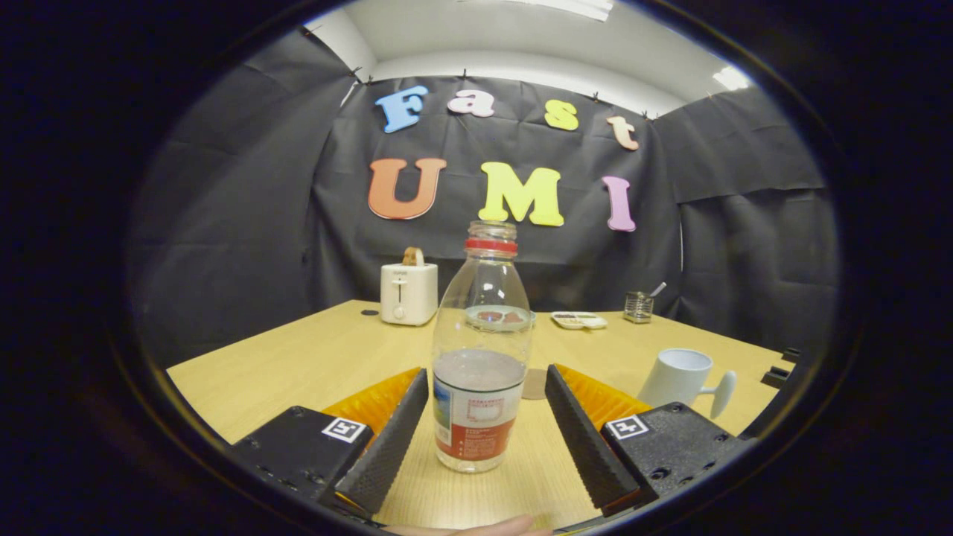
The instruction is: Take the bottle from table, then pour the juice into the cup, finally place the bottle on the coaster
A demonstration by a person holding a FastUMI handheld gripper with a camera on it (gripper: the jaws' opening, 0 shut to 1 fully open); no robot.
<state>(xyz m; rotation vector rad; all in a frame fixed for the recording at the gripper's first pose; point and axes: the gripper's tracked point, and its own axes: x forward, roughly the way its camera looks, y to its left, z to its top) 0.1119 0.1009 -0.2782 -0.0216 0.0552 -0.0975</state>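
Tool (488, 387) sits low over the desk (298, 365), fingers spread wide and level, pointing forward; neither finger (391, 435) touches anything. Bottle (480, 350) stands upright on the desk between the two fingers, with a gap on each side, a little nearer the left finger. Its long axis is vertical, mouth up, no cap seen, red ring at the neck; clear body, pale liquid filling roughly the lower third, a label wrapped round the lower part. Coaster (534, 384), round and brownish, lies flat just beyond the bottle and partly hidden by it, near the tip of the right finger. Cup (679, 378), white, stands to the right beyond the right finger, leaning in the view, handle turned rightward. Farther back on the desk: a white toaster (409, 293) with a slice of bread in its slot, left of the bottle; a shallow white tray (578, 320) and a small wire holder (638, 306) with a utensil in it, to the right; a round plate seen through the bottle's glass. A fingertip (484, 527) of the person shows at the near edge, under the tool. Nothing lies between fingers and bottle.
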